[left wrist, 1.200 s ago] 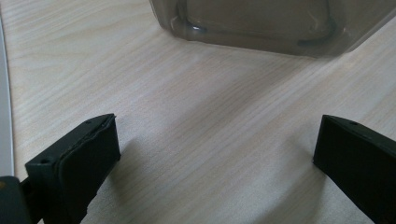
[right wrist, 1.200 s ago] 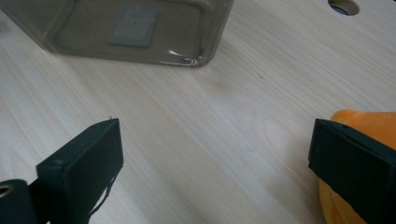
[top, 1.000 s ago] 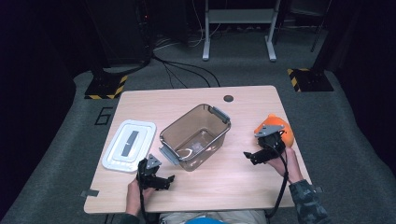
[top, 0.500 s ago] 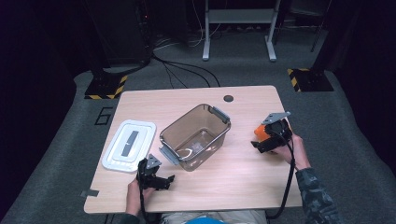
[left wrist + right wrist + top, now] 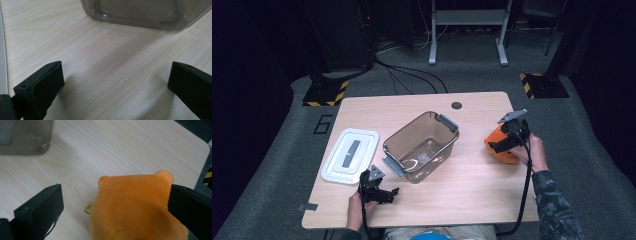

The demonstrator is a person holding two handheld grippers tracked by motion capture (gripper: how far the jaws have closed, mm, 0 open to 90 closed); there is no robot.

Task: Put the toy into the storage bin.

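- Table (image 5: 472,185): pale wood grain, rounded corners, a small dark round hole (image 5: 456,105) near its far edge.
- Clear brownish tub (image 5: 421,146): open, set at a slant mid-table, grey clips at two ends.
- White lid (image 5: 350,155): flat on the table, left of the tub, apart from it, grey strip down its middle.
- Floor (image 5: 272,165): grey carpet; black cables (image 5: 402,75) beyond the table; two black-and-yellow striped bases (image 5: 324,93).
- Metal frame legs (image 5: 467,30) at the back.

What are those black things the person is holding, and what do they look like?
Hand-held tools: the left gripper and right gripper are black, each with two blocky flat-faced jaws and a grey three-cornered plate on top. A black cable trails from the right one, whose arm wears a camouflage sleeve.
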